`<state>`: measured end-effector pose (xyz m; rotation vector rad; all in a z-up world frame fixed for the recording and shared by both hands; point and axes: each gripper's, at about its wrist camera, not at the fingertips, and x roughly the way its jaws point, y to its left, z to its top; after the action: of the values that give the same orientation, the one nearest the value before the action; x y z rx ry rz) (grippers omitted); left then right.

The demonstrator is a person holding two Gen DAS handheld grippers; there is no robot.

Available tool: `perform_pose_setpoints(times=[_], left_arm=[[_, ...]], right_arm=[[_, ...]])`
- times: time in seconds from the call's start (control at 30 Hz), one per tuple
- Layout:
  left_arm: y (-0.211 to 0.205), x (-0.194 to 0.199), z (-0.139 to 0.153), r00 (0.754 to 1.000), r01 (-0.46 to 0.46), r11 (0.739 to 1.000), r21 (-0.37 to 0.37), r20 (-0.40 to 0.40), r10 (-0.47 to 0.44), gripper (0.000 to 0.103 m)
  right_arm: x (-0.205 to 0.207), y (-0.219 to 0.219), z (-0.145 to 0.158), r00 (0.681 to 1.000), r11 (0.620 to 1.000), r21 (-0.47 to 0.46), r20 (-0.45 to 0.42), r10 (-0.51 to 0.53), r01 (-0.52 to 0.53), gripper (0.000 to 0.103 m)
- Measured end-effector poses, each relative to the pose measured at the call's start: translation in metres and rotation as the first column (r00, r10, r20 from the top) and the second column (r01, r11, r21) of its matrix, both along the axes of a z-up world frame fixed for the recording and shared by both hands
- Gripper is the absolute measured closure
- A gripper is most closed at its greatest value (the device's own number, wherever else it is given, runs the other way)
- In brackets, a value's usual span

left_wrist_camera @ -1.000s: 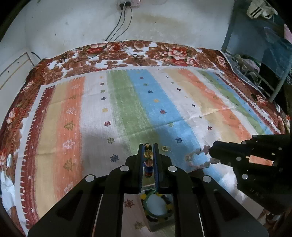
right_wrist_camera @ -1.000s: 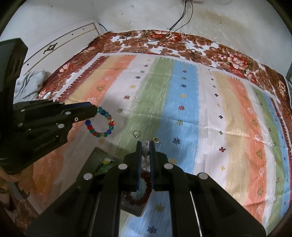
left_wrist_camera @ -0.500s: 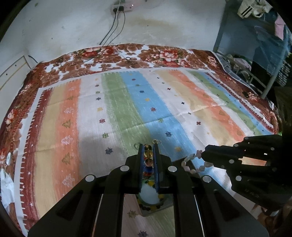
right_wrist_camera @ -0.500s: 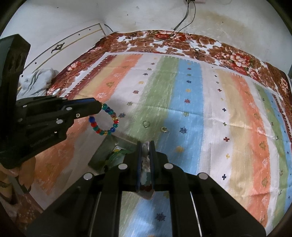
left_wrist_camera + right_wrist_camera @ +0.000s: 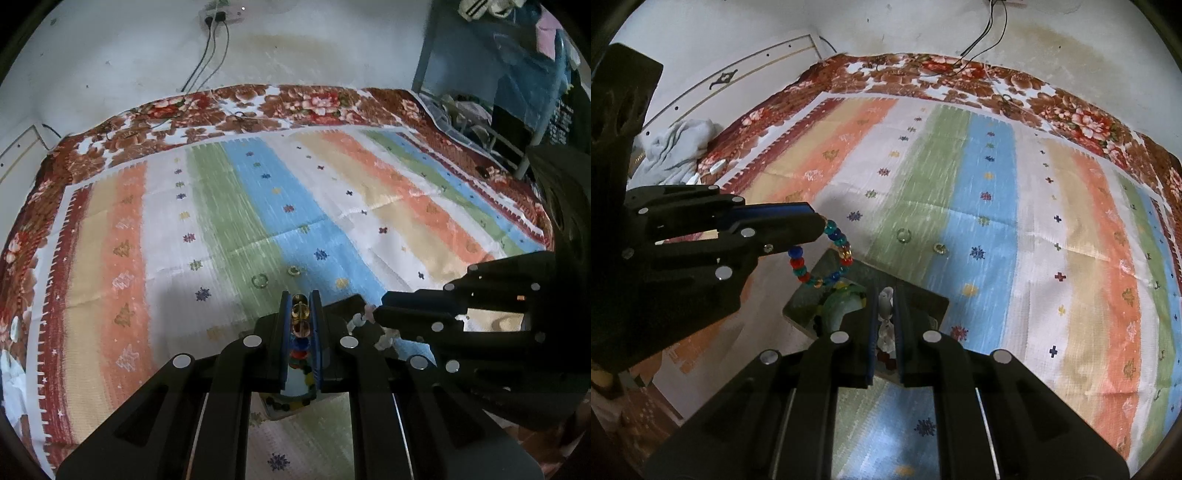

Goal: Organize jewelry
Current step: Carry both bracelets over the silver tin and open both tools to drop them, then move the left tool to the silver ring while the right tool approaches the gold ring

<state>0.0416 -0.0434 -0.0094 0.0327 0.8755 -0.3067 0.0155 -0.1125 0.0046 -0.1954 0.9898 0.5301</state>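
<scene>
My left gripper (image 5: 300, 299) is shut on a multicolored bead bracelet (image 5: 300, 317), which hangs as a loop from its tip in the right wrist view (image 5: 827, 258). My right gripper (image 5: 886, 295) is shut on a pale pink-white bead bracelet (image 5: 885, 314), also seen at its tip in the left wrist view (image 5: 364, 321). Both are held above a dark square tray (image 5: 923, 295) that holds a green bangle (image 5: 842, 299) and a dark red bead bracelet (image 5: 886, 360). Two small rings (image 5: 905, 234) (image 5: 939, 248) lie on the striped cloth beyond the tray.
A striped cloth (image 5: 997, 221) covers a floral blanket (image 5: 1071, 110) on the bed. A crumpled grey-white cloth (image 5: 676, 151) lies at the left edge. Cables (image 5: 207, 55) run up the wall. A blue frame with clutter (image 5: 480, 92) stands at the far right.
Both grippers have pulled back and up with their bracelets still held. They now sit over the tray, and the two rings appear farther ahead on the cloth.
</scene>
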Motion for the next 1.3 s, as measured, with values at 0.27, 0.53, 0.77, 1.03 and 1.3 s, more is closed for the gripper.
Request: perform_pose_setpoints(times=[0.27,0.53,0.77,1.03,1.3], left_arm=[[0.001,0.004,-0.005,1.0,0.014,1.0,-0.003,-0.024,-0.014,0.075],[0.016,0.02,-0.017,0.997,-0.044,0.999,0.017,-0.063,0.045,0.069],[0.025,0.044,-0.033,0.991,-0.067,0.997,0.025,-0.116,0.069,0.063],[0.026,0.075,-0.058,0.978,-0.066,0.997,0.039,-0.193,0.073,0.06],[0.026,0.096,-0.08,0.966,-0.05,0.997,0.055,-0.25,0.062,0.059]], right_arm=[[0.011,-0.014,-0.002,0.998,0.998,-0.005,0.007,-0.066,0.066,0.054],[0.031,-0.03,-0.005,0.988,0.988,0.006,-0.006,-0.154,0.154,0.049],[0.055,-0.032,-0.016,0.98,0.981,-0.02,-0.035,-0.195,0.194,0.049],[0.08,-0.027,-0.041,0.974,0.979,-0.045,-0.109,-0.201,0.197,0.048],[0.109,-0.021,-0.067,0.967,0.978,-0.087,-0.156,-0.2,0.188,0.043]])
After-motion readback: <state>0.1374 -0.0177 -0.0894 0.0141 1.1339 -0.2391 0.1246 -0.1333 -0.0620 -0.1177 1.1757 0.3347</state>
